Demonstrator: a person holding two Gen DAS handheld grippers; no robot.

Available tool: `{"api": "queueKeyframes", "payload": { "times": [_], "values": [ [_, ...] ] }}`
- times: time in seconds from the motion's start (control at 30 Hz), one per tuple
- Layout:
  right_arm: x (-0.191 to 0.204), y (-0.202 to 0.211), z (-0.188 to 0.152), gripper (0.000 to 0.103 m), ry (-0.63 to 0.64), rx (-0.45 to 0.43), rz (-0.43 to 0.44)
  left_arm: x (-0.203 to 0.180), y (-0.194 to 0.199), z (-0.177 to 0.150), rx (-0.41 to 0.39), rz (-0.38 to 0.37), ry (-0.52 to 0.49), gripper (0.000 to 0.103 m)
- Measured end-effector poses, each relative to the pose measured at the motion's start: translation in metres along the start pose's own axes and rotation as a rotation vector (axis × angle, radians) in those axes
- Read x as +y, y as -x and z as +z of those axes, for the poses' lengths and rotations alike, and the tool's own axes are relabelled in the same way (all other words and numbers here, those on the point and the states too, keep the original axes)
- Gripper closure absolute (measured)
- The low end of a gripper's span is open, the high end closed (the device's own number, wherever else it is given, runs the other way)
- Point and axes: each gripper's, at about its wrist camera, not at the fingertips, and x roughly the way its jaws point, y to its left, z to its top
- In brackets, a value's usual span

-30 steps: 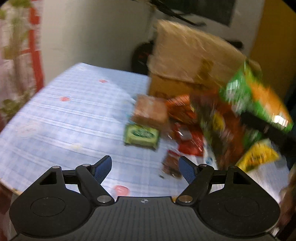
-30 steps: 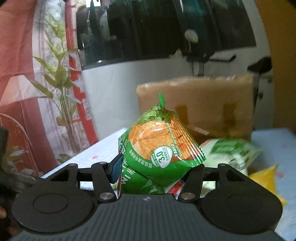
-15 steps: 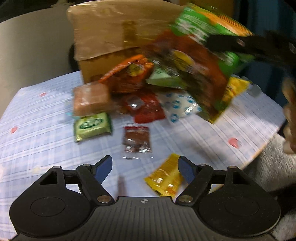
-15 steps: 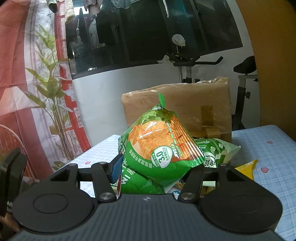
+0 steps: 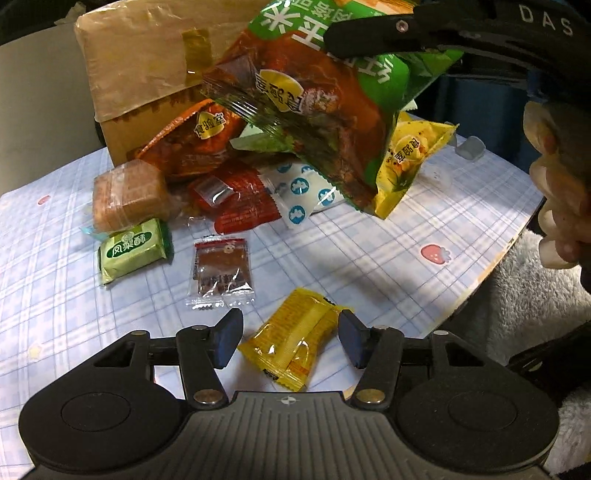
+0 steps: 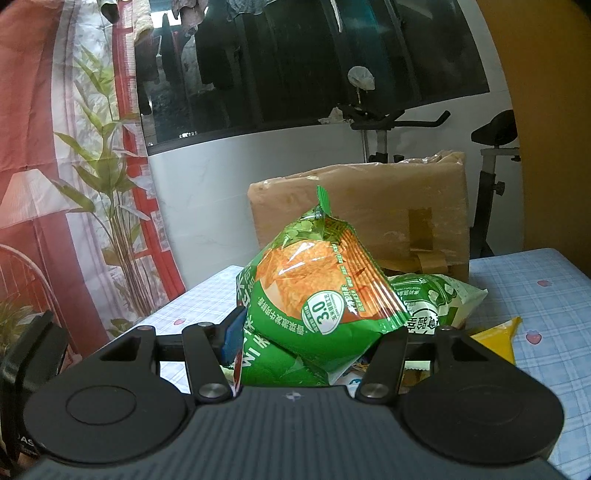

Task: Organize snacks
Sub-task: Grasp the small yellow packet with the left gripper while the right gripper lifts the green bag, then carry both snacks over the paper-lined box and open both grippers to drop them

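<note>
A small yellow snack packet [image 5: 295, 343] lies on the blue checked tablecloth [image 5: 369, 258] near the table's front edge. My left gripper [image 5: 290, 338] points down over it, one finger on each side; its jaws are closing and the pads sit just beside the wrapper without visibly squeezing it. My right gripper [image 6: 314, 332] is shut on a large green and orange chip bag [image 6: 325, 295] and holds it up in the air. In the left wrist view that chip bag [image 5: 314, 103] hangs over the snack pile, pinched by the right gripper's fingers [image 5: 369, 33].
A taped cardboard box [image 5: 140, 74] stands at the back. Before it lie an orange bag [image 5: 199, 144], a brown wrapped cake [image 5: 127, 192], a green pastry pack [image 5: 131, 253], a red-brown sachet [image 5: 221, 273] and a yellow chip bag [image 5: 410, 158]. The table's edge [image 5: 498, 254] curves at right beside a person's hand [image 5: 561, 184].
My left gripper swung round and sank toward the yellow packet, and its jaws narrowed around it. The right gripper kept still with the chip bag.
</note>
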Motion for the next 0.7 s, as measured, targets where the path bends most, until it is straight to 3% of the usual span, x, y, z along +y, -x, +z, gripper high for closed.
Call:
{"api": "queueKeyframes", "payload": {
  "times": [0.1, 0.13, 0.2, 0.37, 0.5, 0.7],
  "values": [
    [0.000, -0.001, 0.000, 0.045, 0.000, 0.003, 0.000, 0.001, -0.007, -0.001, 0.023, 0.044, -0.010, 0.045],
    [0.000, -0.001, 0.000, 0.045, 0.001, 0.004, 0.001, 0.003, -0.007, 0.000, 0.015, 0.052, 0.001, 0.055],
    [0.000, -0.001, 0.001, 0.045, 0.002, 0.004, 0.001, 0.011, -0.008, 0.002, 0.015, 0.054, 0.055, 0.061],
    [0.000, -0.001, 0.001, 0.045, 0.001, 0.008, 0.001, 0.019, -0.009, 0.002, 0.006, 0.099, 0.110, 0.062],
    [0.000, -0.001, 0.001, 0.045, 0.003, 0.008, 0.000, 0.016, -0.005, 0.002, -0.007, 0.128, 0.125, 0.069],
    [0.001, 0.001, 0.004, 0.045, 0.017, -0.012, -0.002, 0.031, 0.019, 0.011, -0.091, 0.153, 0.214, 0.070]
  ]
}}
